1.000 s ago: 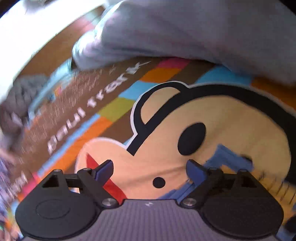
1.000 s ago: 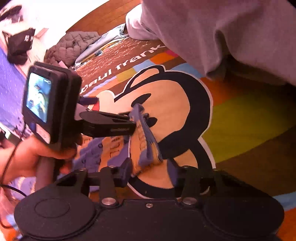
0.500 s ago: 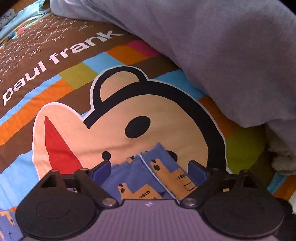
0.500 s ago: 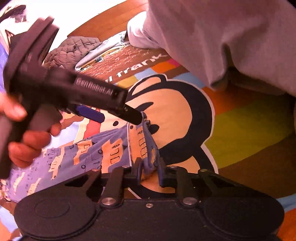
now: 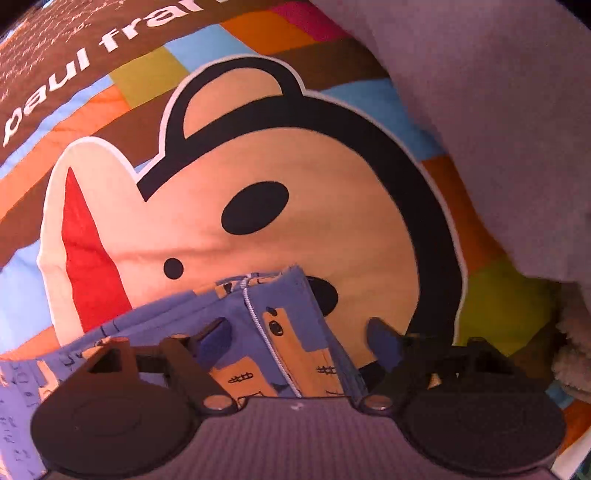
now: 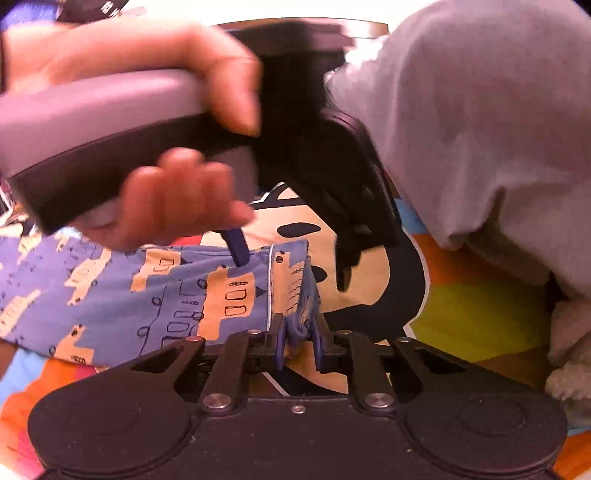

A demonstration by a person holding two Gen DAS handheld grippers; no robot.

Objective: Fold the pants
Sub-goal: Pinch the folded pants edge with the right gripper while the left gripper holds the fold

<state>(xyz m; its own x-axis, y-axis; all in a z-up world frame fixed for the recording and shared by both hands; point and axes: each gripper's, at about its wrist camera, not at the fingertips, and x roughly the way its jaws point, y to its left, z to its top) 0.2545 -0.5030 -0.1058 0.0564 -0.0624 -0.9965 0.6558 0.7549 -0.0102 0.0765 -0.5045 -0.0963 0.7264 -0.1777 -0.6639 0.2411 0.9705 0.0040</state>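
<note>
Blue patterned pants (image 6: 155, 291) lie on a cartoon blanket (image 5: 332, 206). The right tool (image 6: 298, 341) pinches their near edge (bunched fabric between the pads). The left tool (image 5: 299, 336) is closing over the pants, not yet pressing.

place: home | evidence: cartoon monkey blanket (image 5: 258, 155), wood floor (image 6: 295, 26)

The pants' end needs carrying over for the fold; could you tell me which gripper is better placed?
Right, probably. The right gripper already pinches the bunched edge of the pants, while the left gripper is closing, not yet gripping.
</note>
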